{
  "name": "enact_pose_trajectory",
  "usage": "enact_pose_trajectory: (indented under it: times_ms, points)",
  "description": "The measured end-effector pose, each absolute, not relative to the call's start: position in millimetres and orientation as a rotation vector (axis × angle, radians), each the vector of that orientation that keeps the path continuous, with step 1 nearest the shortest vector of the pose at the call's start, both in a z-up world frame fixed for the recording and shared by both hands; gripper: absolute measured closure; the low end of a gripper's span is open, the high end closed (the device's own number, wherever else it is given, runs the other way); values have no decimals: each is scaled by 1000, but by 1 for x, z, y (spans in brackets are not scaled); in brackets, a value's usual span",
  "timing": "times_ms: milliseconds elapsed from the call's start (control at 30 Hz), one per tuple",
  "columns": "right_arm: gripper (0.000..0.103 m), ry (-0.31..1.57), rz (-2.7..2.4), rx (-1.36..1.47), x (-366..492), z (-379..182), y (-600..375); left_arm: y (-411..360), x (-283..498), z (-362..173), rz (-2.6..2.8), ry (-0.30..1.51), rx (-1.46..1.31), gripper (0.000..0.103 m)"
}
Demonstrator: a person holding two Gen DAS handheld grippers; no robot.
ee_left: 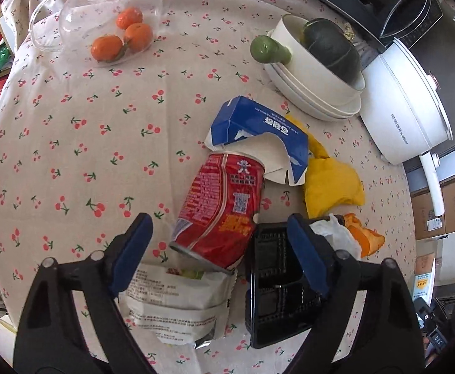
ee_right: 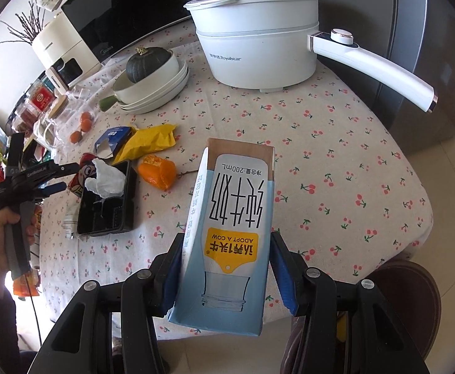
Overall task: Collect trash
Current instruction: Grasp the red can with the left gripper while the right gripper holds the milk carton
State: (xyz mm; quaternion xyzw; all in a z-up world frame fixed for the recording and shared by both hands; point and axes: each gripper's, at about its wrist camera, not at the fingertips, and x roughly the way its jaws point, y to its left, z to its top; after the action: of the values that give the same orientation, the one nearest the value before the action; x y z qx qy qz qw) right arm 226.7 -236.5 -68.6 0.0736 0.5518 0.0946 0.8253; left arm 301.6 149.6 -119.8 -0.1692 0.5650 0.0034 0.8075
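Note:
My left gripper is open and hovers over a crushed red can lying on the cherry-print tablecloth. Around the can lie a torn blue carton, a white snack wrapper, a black plastic tray holding a crumpled tissue, a yellow wrapper and orange peel. My right gripper is shut on a light-blue milk carton, held above the table's near edge. In the right wrist view the left gripper sits by the can and tray.
A white electric pot with a long handle stands at the back. Stacked white bowls hold a dark squash. Tangerines lie by a glass jug. A brown chair stands by the table edge.

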Motion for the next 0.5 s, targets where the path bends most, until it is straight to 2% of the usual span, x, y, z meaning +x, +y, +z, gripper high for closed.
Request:
enact_pose_trajectory:
  times_ms: [233, 500]
  points:
    - [50, 1190, 183, 147, 227, -76, -247, 148, 322, -147, 45, 1261, -372, 37]
    - [50, 1205, 160, 147, 223, -84, -255, 149, 312, -144, 71, 1218, -331, 43]
